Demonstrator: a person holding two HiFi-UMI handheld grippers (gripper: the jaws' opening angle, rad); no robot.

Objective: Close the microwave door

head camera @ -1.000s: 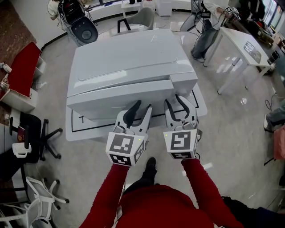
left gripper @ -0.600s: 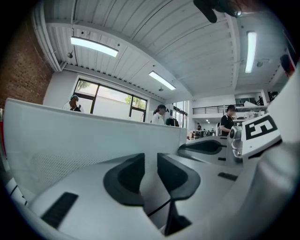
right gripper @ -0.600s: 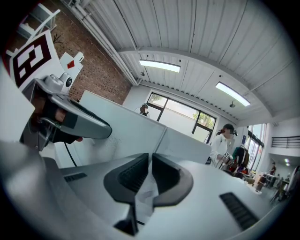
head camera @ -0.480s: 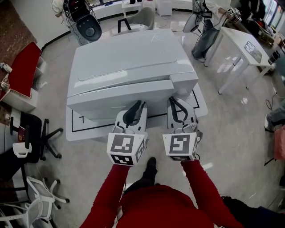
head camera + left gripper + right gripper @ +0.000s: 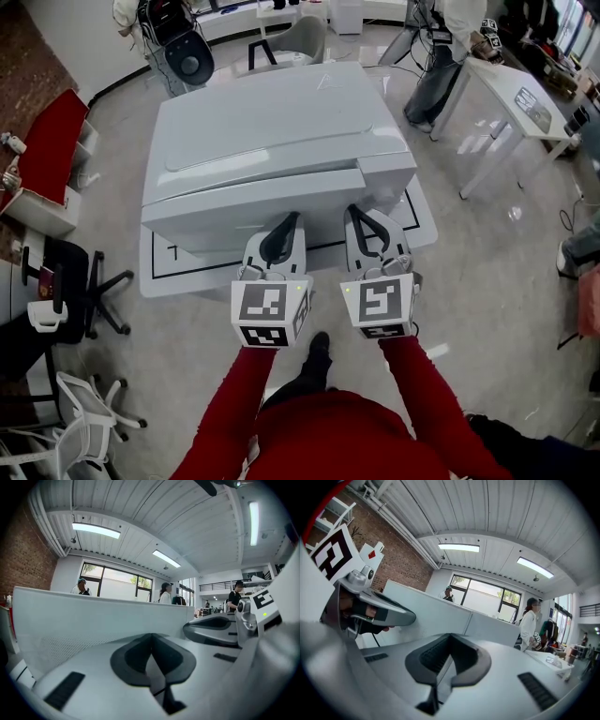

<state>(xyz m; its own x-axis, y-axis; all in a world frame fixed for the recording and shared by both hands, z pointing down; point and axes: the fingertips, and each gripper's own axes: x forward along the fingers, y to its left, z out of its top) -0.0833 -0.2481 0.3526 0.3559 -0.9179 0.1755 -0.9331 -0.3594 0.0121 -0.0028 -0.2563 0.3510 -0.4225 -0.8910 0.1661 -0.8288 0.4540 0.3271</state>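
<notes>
We saw the white microwave (image 5: 272, 131) filling the middle of the scene. It stood on a white tabletop (image 5: 420, 223) marked with a black outline. It was the one container before us. Its door (image 5: 248, 204) lay flush across the near face, level with the control panel (image 5: 389, 173) at the right end, so nothing of its inside showed.

Just near of that door the two grippers pointed at it side by side, held out from red sleeves (image 5: 225, 403). The left claw (image 5: 292, 219) was pressed together, tips meeting, with nothing between them. It sat close before the door's middle, though we could not tell whether it touched. The right claw (image 5: 360, 212) was likewise pressed together and empty, before the door's right end, beside the seam with the control panel.

A second earlier both claws had stood spread in a V. Half a second earlier the left claw had narrowed and the right had all but met. The grippers themselves had barely shifted, and the door looked the same in all three head views.
</notes>
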